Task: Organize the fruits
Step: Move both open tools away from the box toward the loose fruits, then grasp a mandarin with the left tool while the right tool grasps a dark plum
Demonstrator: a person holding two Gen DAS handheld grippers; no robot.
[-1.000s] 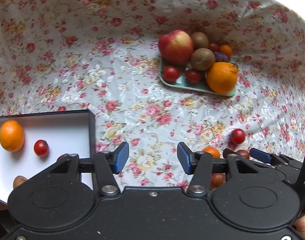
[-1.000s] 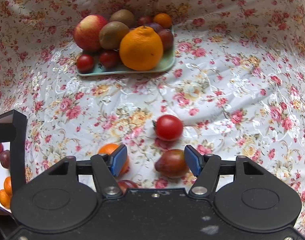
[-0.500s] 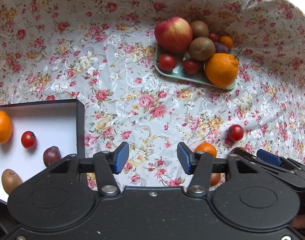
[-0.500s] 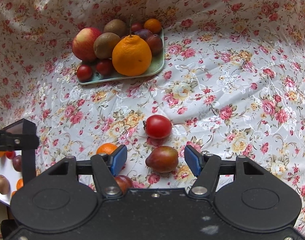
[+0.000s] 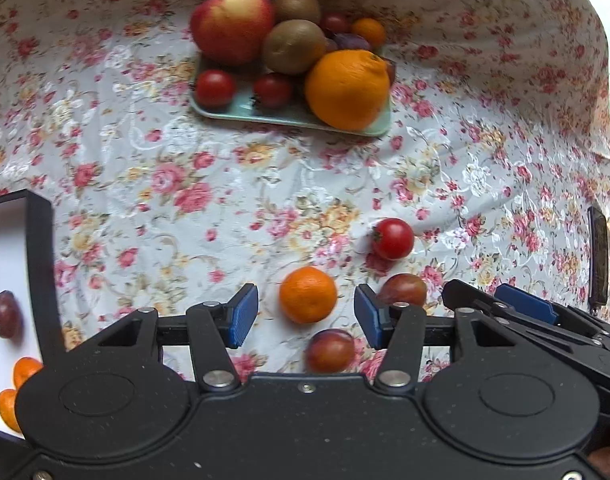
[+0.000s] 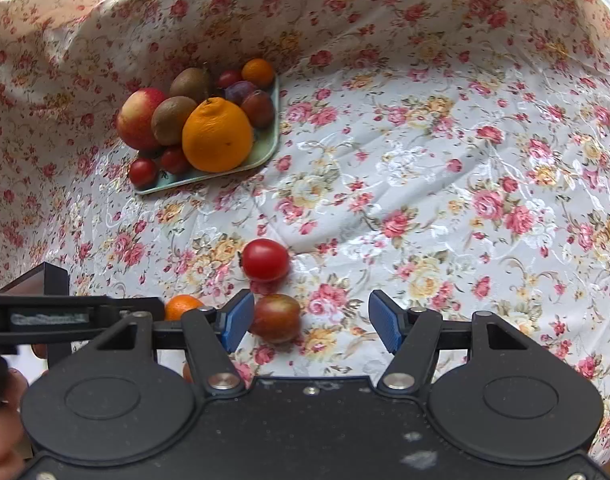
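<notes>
Surface: a floral tablecloth (image 5: 225, 200) with pink and yellow roses is spread over the whole work area.

Left gripper (image 5: 306, 316): its blue-padded jaws are held wide apart with nothing clamped; a small mandarin (image 5: 308, 294) is framed between the pads, untouched by either.

Right gripper (image 6: 311, 322): its jaws are likewise spread and empty. A dark reddish plum (image 6: 275, 317) lies just beside the left pad — whether the two touch cannot be told.

Loose fruit on the cloth: a red cherry tomato (image 5: 393, 238) is seen just beyond the plum, and a second reddish plum (image 5: 331, 351) sits close under the left gripper's body, near the mandarin.

Green tray (image 5: 241, 111): placed at the far side of the cloth, well apart from the loose fruit. It is piled with a red apple (image 5: 231, 24), two kiwis, a large orange (image 5: 347, 89), two cherry tomatoes at the front, and smaller dark plums and a little mandarin at the back.

Black-rimmed box (image 5: 41, 248): seen at the left edge of the left wrist view, white inside. A dark plum (image 5: 3, 314) and small orange fruits (image 5: 25, 370) are contained in it — partly cut off by the frame.

Person: part of a hand (image 6: 1, 432) is visible at the lower left of the right wrist view.
</notes>
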